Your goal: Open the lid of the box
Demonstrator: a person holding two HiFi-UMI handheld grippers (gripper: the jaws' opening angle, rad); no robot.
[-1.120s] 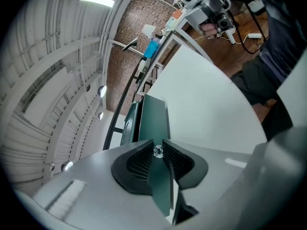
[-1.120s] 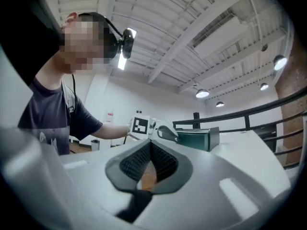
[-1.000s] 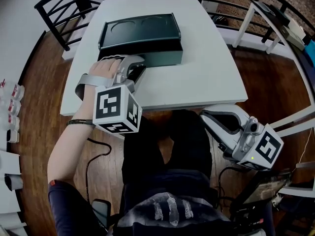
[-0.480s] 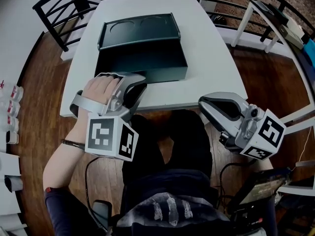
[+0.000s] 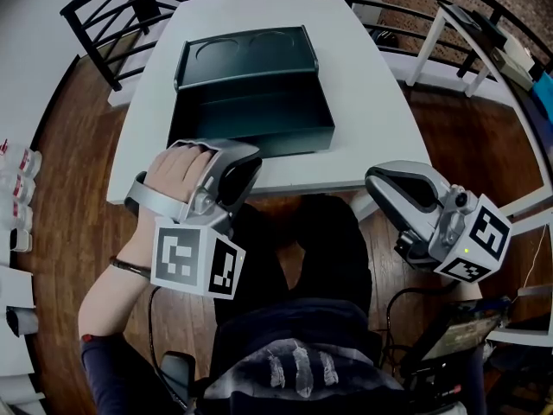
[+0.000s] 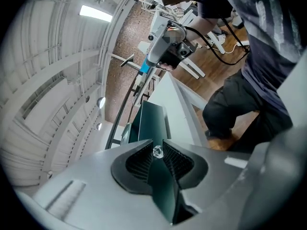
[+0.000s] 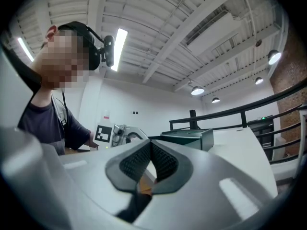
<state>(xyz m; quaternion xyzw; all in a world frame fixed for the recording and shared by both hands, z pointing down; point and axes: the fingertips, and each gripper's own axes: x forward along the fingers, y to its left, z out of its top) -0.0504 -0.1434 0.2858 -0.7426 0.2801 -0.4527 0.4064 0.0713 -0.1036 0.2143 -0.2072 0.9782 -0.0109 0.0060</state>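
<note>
A dark green box (image 5: pixel 246 54) lies on the white table (image 5: pixel 371 102); its top shows two round outlines. An open inner tray (image 5: pixel 251 115) sticks out of it toward me. My left gripper (image 5: pixel 248 156) is at the table's near edge, shut on the tray's near wall. In the left gripper view that thin green wall (image 6: pixel 164 186) is pinched between the pads of the left gripper (image 6: pixel 157 150), and the box (image 6: pixel 152 123) stretches away behind. My right gripper (image 5: pixel 386 182) hangs off the table's near right corner, shut and empty. The right gripper (image 7: pixel 150 150) looks across at the box (image 7: pixel 192 137).
A black railing (image 5: pixel 104 7) curves round the far side. A second white table (image 5: pixel 458 33) stands at the right. Bottles (image 5: pixel 17 158) line the left edge. My legs (image 5: pixel 294 258) are under the near edge, with cables and a device (image 5: pixel 449 340) on the floor at right.
My left gripper has drawn back toward me with the tray's near wall in it, so the tray has slid out of the box. My right gripper has drifted slightly right.
</note>
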